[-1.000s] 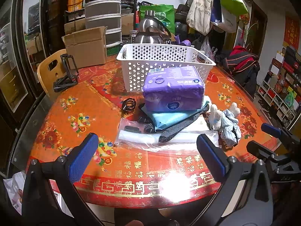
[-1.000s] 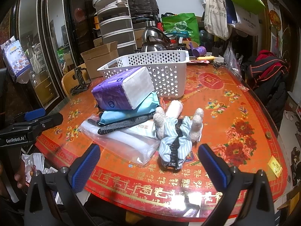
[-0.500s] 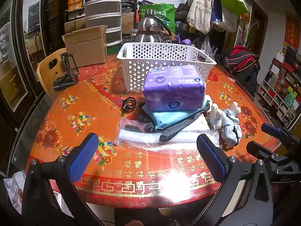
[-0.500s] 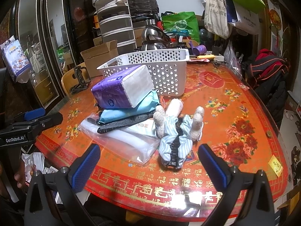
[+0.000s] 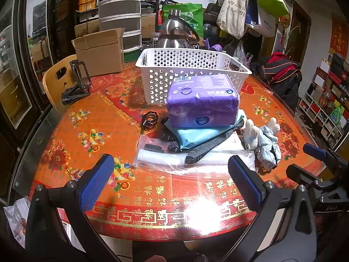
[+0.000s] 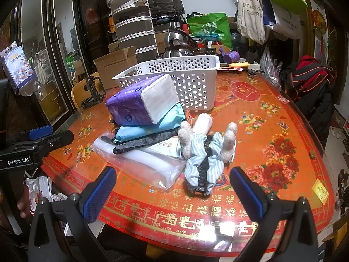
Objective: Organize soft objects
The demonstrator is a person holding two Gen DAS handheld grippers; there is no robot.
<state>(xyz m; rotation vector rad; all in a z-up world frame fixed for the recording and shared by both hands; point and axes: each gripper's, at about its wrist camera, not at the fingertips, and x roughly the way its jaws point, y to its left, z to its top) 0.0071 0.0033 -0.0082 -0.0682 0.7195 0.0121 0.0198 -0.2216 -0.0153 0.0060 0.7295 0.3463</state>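
Along the near edge of the round red and gold patterned table [image 5: 72,131], a bare strip runs in front of the pile, and the table's right side is open too. The left gripper [image 5: 169,181] hangs over this near edge, spread wide, holding and touching nothing. The right gripper [image 6: 172,187] is likewise wide apart and empty above the near edge.

Just beyond lies a clear plastic bag of white rolls [image 5: 165,159], long axis across the table. Beside it, the plush toy in striped blue cloth [image 6: 205,152] lies lengthwise, its pale legs pointing toward the far edge. A dark grey sock [image 5: 209,144], a flat teal packet [image 5: 196,135] and a purple tissue pack [image 5: 202,102] are stacked behind. Farther, near the table's middle, stands the white perforated plastic basket [image 5: 161,74].
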